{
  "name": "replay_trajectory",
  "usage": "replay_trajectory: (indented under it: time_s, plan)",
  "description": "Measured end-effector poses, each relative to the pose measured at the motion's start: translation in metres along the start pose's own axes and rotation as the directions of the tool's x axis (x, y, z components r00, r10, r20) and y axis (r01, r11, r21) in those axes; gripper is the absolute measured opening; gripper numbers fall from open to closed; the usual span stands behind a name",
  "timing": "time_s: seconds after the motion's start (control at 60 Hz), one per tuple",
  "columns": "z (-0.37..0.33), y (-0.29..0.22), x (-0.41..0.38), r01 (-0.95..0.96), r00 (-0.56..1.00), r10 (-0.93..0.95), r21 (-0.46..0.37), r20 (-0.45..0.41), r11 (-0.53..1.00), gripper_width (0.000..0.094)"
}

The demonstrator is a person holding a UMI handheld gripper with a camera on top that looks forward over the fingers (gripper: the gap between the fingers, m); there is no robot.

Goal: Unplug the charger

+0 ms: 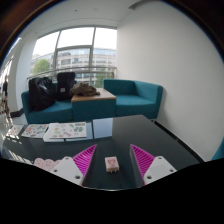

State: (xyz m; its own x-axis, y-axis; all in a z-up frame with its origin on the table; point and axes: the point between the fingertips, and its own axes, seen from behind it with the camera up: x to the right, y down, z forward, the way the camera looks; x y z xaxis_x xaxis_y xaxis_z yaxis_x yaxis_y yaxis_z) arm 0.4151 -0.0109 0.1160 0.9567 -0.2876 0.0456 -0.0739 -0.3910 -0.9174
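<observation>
On a dark glossy tabletop (pixel 140 135) in a room with a big window, the gripper (pixel 111 163) sits low over the near edge. Two fingers show, each white-bodied with a magenta triangular pad (pixel 84 156) on the inner face. Jaws spread wide, nothing pressed by either pad.

Between the fingers, a small pale boxy object with pinkish marks, taken to be the charger (pixel 112 165), rests on the table surface. Clear gap at both sides; neither finger touches it. No cable or socket can be made out around it.

Beyond the fingers, toward the far side of the table, several flat printed sheets or booklets (pixel 62 131) lie side by side, light-coloured with small patterns. Detail too fine to read.

Past the table stands a teal upholstered corner sofa (pixel 135 97), one run under the window, the other along the white wall (pixel 175 60). On the window-side seat sit two black bags or backpacks (pixel 52 88), upright, close together. Contents not visible. Beside them, on the sofa's corner section, lies a low brownish object (pixel 88 93); whether a tray, box or cushion cannot be told.

Large multi-pane window (pixel 72 55) behind the sofa shows a building and greenery outside.
</observation>
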Motion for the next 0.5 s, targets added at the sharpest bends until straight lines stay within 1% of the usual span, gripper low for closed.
replay_trajectory:
  time_s: [0.033,0.117,0.15,0.183,0.25,0.3,0.367,0.5]
  plan:
    - [-0.014,-0.020,-0.010,-0.007,1.000,0.007,0.033,0.007,0.999,0.0673]
    - [-0.065,-0.069,-0.029,-0.043,0.998,0.038,0.135,0.040,0.990,0.0812]
    - [-0.084,-0.084,-0.050,-0.056,0.998,0.050,0.162,0.040,0.985,0.0829]
    - [-0.102,-0.098,-0.058,-0.064,0.997,0.054,0.181,0.059,0.981,0.0825]
    - [-0.140,-0.105,-0.089,-0.061,0.994,0.042,0.207,0.097,0.976,0.0824]
    - [-0.166,-0.098,-0.121,-0.061,0.993,0.039,0.199,0.111,0.978,0.0823]
    - [-0.183,-0.078,-0.154,-0.044,0.990,0.019,0.178,0.140,0.983,0.0822]
    - [-0.223,-0.005,-0.225,0.020,0.983,-0.039,0.104,0.182,0.994,0.0843]
